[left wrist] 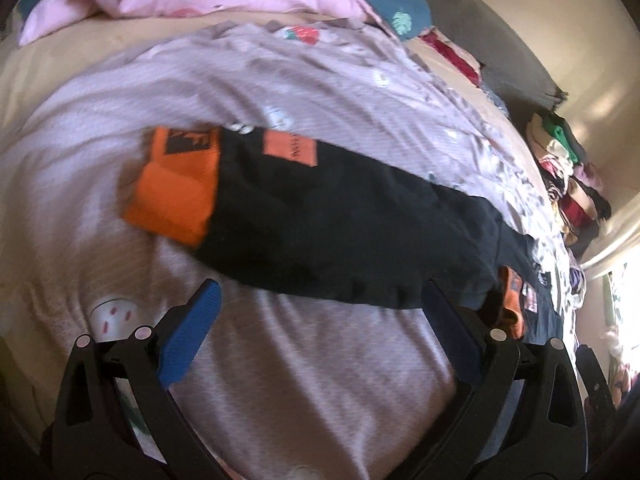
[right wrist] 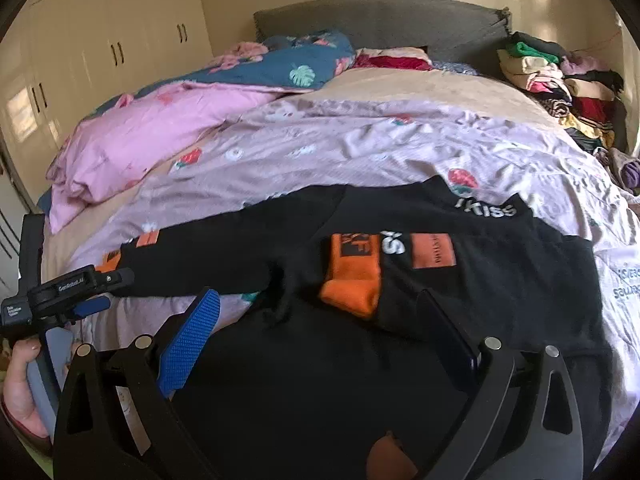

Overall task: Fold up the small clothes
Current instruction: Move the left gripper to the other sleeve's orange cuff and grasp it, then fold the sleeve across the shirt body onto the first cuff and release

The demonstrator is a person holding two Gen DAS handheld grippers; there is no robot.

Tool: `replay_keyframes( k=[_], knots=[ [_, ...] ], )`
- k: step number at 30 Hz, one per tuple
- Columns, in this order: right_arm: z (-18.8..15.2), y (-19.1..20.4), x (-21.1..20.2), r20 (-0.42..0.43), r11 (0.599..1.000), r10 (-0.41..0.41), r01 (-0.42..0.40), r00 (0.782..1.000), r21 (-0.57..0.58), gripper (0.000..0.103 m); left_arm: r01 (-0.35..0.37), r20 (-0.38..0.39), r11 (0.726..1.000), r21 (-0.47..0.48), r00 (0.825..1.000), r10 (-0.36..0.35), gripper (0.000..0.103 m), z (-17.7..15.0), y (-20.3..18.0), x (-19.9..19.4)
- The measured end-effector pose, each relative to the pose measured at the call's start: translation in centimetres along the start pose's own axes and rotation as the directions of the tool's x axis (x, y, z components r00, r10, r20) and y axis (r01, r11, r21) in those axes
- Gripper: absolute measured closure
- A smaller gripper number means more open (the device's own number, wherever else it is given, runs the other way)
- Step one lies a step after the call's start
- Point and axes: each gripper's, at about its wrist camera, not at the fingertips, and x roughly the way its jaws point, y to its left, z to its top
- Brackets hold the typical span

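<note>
A small black garment with orange cuffs and orange patches lies spread on the mauve bedspread. In the left wrist view its black sleeve runs across the middle, ending in an orange cuff. My left gripper is open and empty just short of the sleeve's near edge. In the right wrist view the garment's black body fills the foreground, with one sleeve folded across it, orange cuff on top. My right gripper is open and empty above the body. The left gripper also shows at the far left.
A pink quilt and a blue leaf-print blanket lie heaped at the back left of the bed. A pile of clothes stands at the back right by the grey headboard. Cupboards line the left wall.
</note>
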Motion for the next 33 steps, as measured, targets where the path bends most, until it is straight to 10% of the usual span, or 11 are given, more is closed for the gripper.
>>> replay_keyframes(
  k=[16, 18, 20, 25, 33],
  knots=[
    [0.9, 3.5, 3.6, -0.032, 0.999, 0.038, -0.039, 0.999, -0.021, 0.005, 0.017, 0.023, 0.986, -0.163, 1.0, -0.014, 0.01, 2.9, 3.5, 2.1],
    [0.7, 3.7, 3.3, -0.026, 0.999, 0.043, -0.043, 0.999, -0.024, 0.005, -0.009, 0.029, 0.988, -0.155, 0.999, 0.014, 0.017, 3.3, 3.5, 2.2],
    [0.5, 3.8, 2.9, -0.019, 0.998, 0.046, -0.046, 0.999, -0.036, 0.005, -0.049, 0.037, 0.989, -0.136, 0.998, 0.055, 0.05, 3.5, 3.5, 2.2],
    [0.2, 3.0, 1.3, 0.012, 0.999, 0.018, -0.017, 1.0, -0.047, 0.005, 0.001, 0.087, 0.99, -0.142, 0.996, 0.012, 0.093, 3.8, 4.2, 1.0],
    [0.2, 0.1, -0.9, 0.048, 1.0, -0.013, 0.012, 0.999, 0.015, 0.005, 0.111, 0.184, 0.99, -0.085, 0.979, -0.094, 0.094, 3.9, 2.9, -1.9]
  ],
)
